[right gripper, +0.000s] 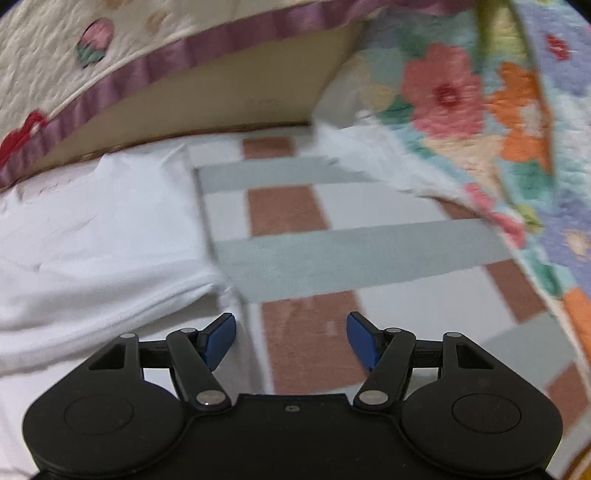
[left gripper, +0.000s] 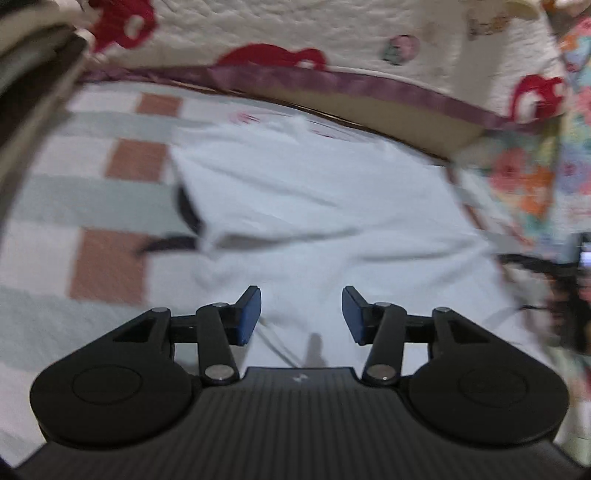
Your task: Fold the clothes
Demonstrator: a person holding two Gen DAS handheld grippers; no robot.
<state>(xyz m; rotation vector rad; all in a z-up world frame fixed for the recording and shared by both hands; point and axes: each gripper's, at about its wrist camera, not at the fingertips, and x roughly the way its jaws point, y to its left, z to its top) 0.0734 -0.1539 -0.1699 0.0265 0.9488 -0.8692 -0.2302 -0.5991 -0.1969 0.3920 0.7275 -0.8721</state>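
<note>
White garment [left gripper: 314, 206], soft knit, creased, lies flat on checked bedcover [right gripper: 332, 254] of grey bands and rust squares; long axis unclear through blur. Left gripper [left gripper: 301, 314] released, blue pads apart above the cloth. Right gripper [right gripper: 291, 339] released, beside garment's edge. Floral quilt [right gripper: 480, 122] crowds the right; cream quilt [left gripper: 332, 33], purple-trimmed, behind.

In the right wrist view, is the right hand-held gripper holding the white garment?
No. The right hand-held gripper is open with nothing between its pads, over the checked blanket beside the white garment.
</note>
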